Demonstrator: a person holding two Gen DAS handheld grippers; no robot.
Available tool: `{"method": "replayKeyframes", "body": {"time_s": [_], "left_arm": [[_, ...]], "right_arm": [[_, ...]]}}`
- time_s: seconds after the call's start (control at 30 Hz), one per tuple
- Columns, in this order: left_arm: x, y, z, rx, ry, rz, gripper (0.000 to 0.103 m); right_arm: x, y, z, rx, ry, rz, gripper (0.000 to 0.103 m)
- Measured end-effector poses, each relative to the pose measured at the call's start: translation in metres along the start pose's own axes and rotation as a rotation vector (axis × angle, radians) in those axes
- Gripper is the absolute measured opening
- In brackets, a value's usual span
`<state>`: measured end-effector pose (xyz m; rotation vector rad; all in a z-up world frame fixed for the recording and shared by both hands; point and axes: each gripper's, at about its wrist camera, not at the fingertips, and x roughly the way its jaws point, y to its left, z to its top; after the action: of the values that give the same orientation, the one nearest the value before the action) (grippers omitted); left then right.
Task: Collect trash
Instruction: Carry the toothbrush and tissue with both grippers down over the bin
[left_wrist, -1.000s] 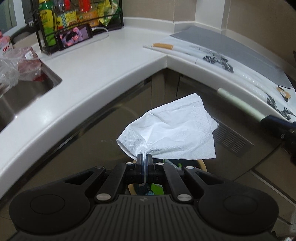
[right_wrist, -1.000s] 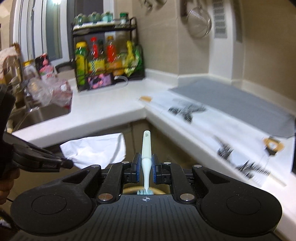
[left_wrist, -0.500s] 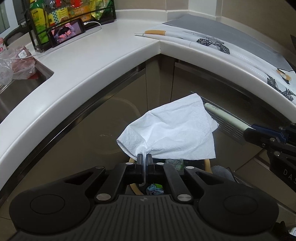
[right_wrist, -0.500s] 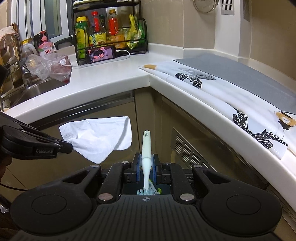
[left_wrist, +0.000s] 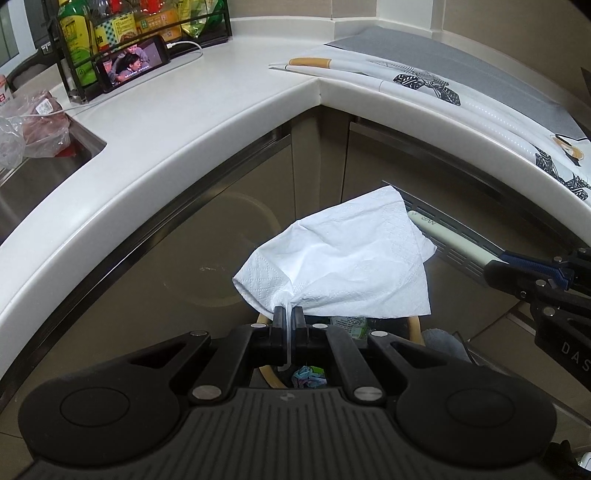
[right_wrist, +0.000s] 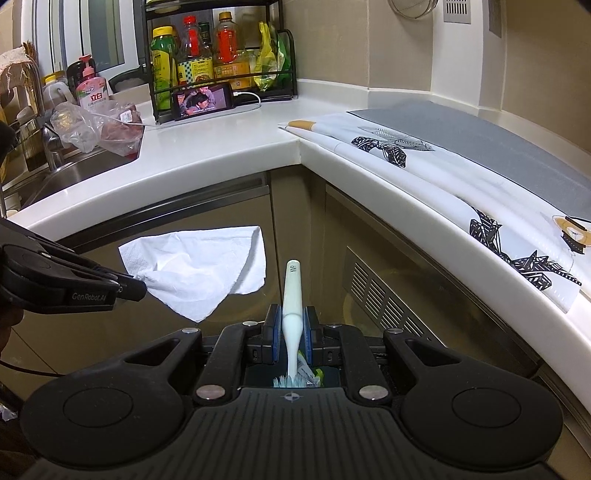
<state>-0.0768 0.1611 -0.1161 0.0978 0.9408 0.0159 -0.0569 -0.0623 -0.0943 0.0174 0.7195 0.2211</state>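
Tissue (left_wrist: 343, 262) is pinched in closed left tongs (left_wrist: 287, 317), toothbrush (right_wrist: 292, 295) clamped in right tongs (right_wrist: 291, 326); both held below desk (left_wrist: 207, 110) edge, above bin (left_wrist: 415, 326) rim.

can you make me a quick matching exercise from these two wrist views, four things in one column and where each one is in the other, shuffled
Things:
1. tissue
2. toothbrush
3. phone
4. trash bin

Places:
A. leaning against the rack on the counter, screen lit
B. pinched in the left gripper
C. below the grippers, in front of the cabinets
D. clamped in the right gripper, bristles toward the camera

Pairs: 1-B, 2-D, 3-A, 4-C
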Motion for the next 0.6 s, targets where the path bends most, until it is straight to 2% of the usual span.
{"method": "replayKeyframes", "body": {"time_s": [0.6], "left_arm": [[0.0027, 0.0009, -0.0015, 0.002, 0.011, -0.001, 0.001]], "right_arm": [[0.0070, 0.0001, -0.0001, -0.008, 0.026, 0.010, 0.014]]}}
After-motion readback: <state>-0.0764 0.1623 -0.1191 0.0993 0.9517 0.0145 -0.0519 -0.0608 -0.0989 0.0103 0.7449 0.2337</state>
